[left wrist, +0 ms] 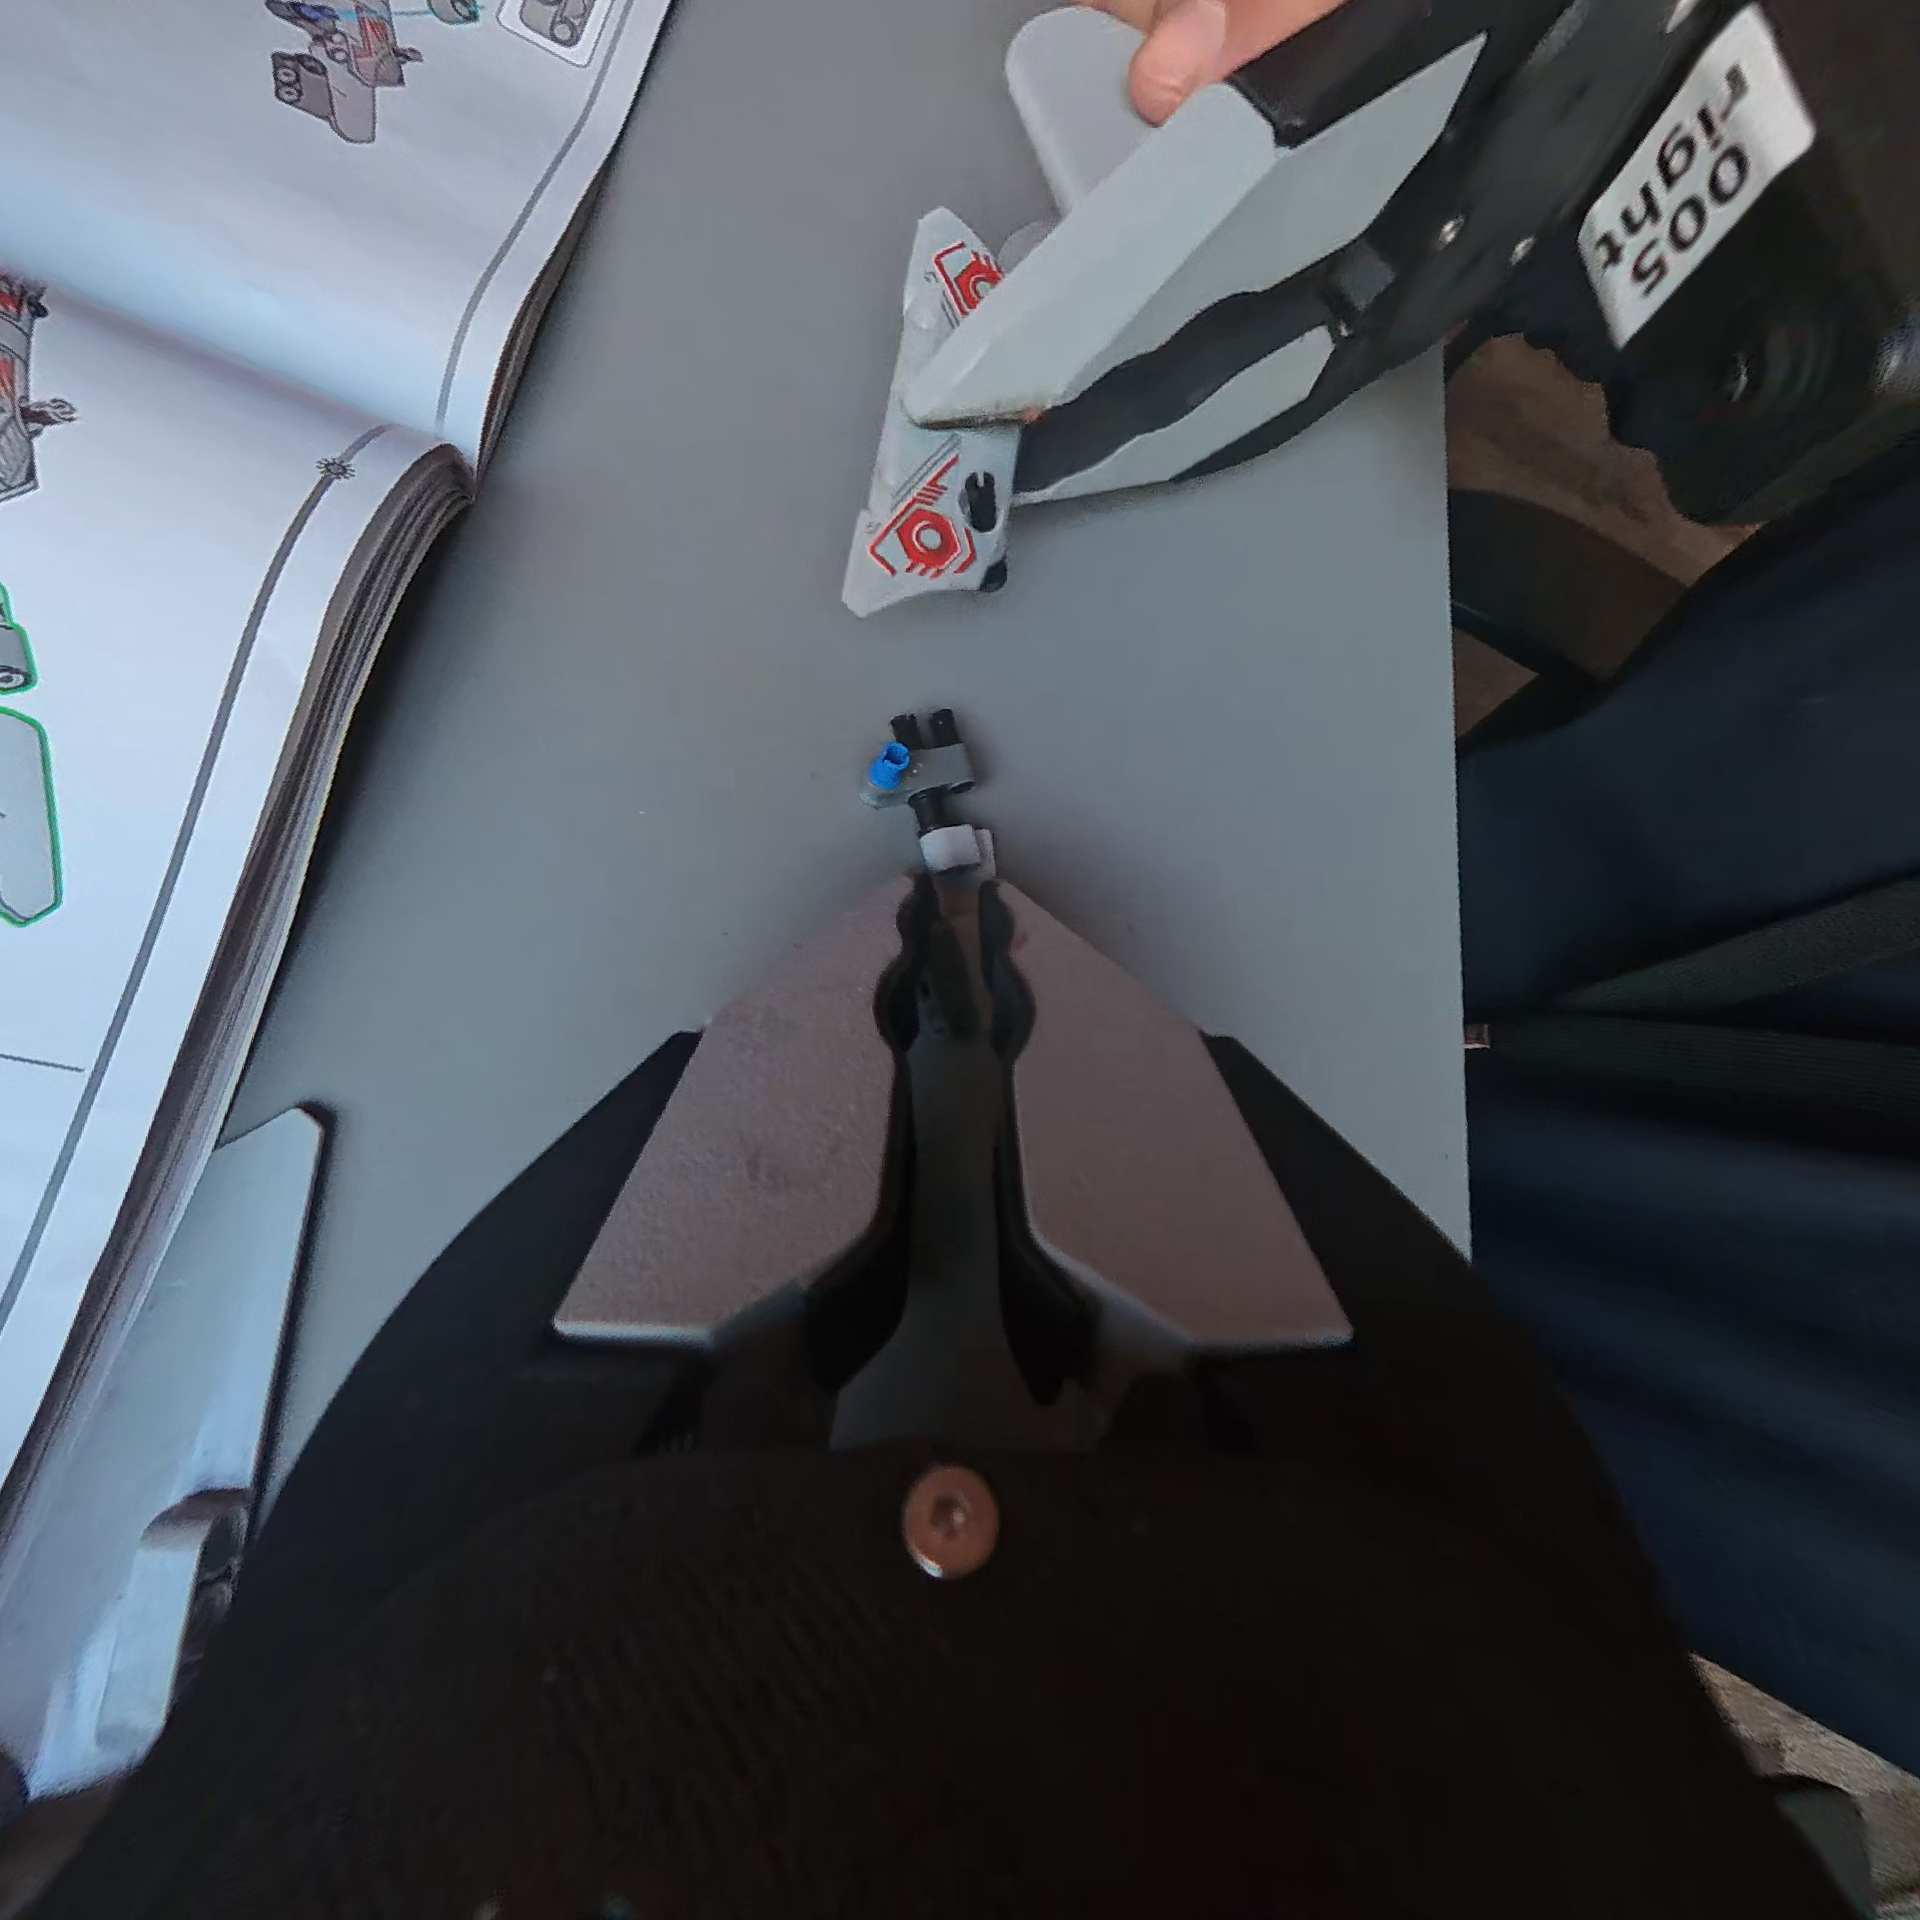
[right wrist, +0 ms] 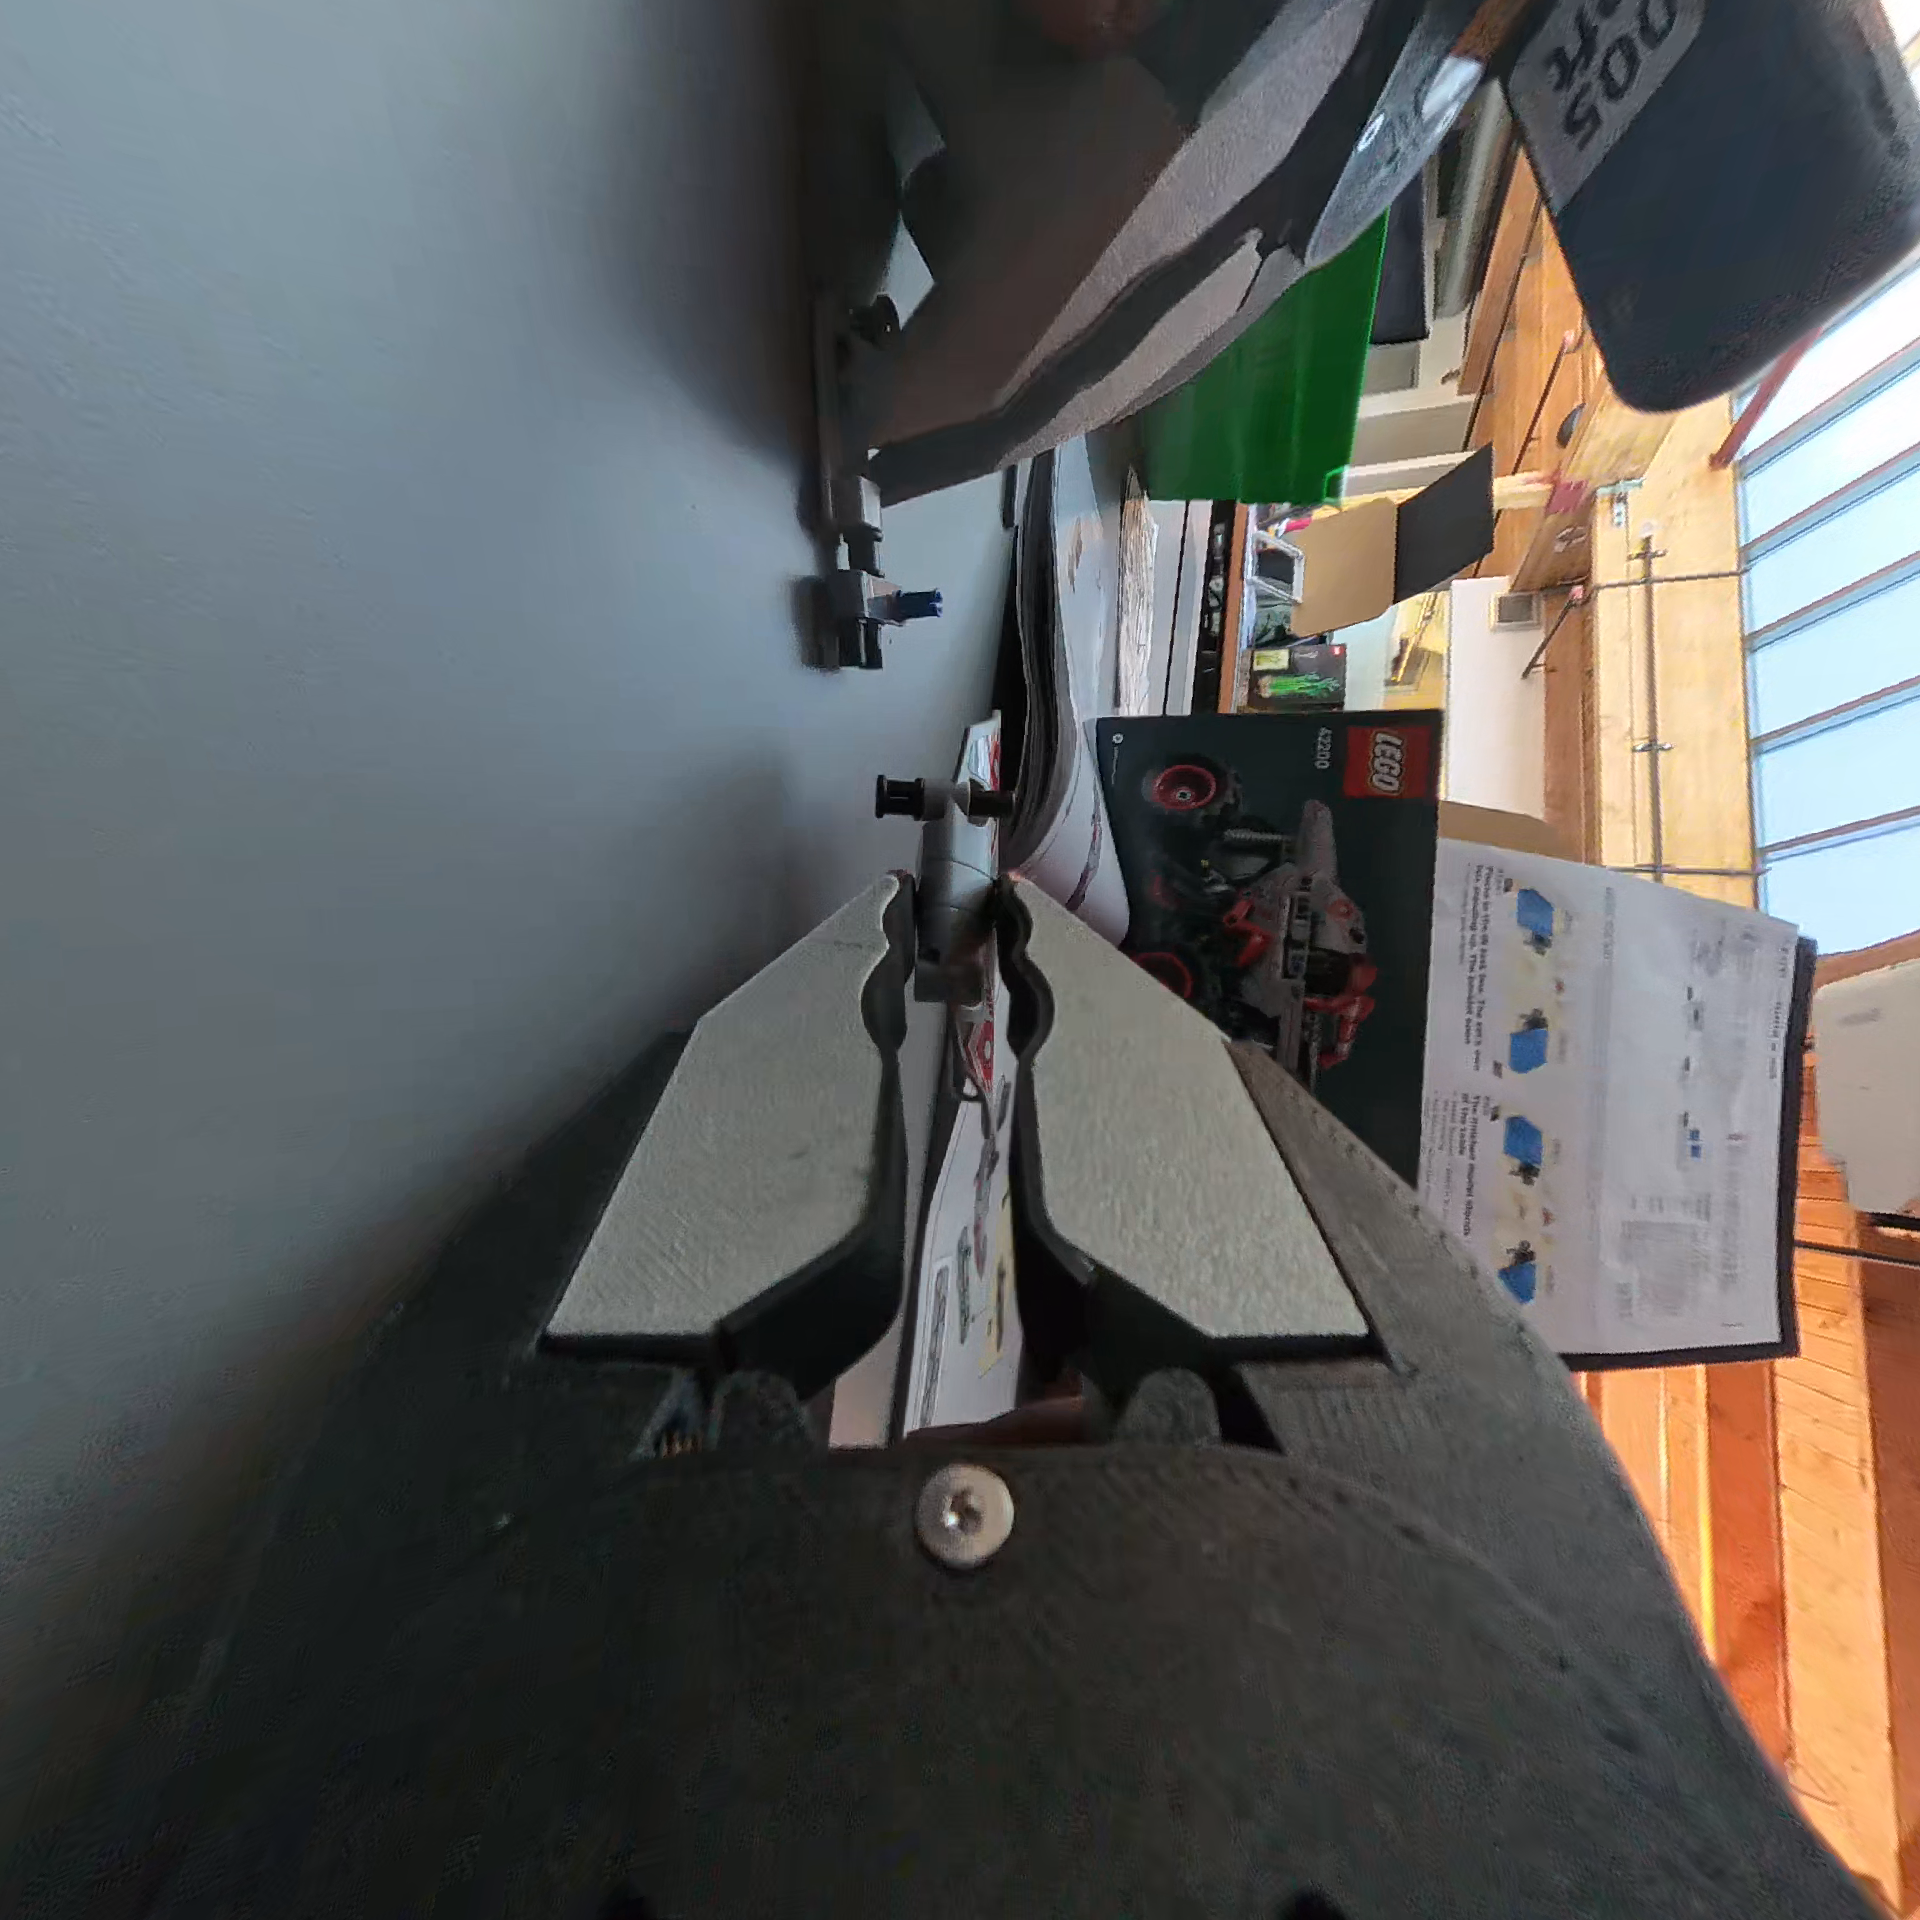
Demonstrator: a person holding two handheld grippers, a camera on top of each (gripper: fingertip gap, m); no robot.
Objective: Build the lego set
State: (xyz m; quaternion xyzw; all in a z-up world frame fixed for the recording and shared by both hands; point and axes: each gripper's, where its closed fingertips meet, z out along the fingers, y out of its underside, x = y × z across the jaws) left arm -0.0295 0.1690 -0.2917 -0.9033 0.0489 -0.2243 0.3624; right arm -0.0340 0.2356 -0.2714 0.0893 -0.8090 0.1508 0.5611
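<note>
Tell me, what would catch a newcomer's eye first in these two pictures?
Probably the two hand-held grippers over the grey table, each pinching a Lego piece. The left hand-held gripper holds a small pin assembly with a blue peg; the right hand-held gripper clamps a grey panel with red markings. An open instruction booklet lies to the left.

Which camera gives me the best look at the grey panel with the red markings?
The left wrist view: the grey panel shows its printed face, clamped by the right gripper above the table. The right wrist view shows the panel edge-on between its own fingers, markings mostly hidden.
</note>
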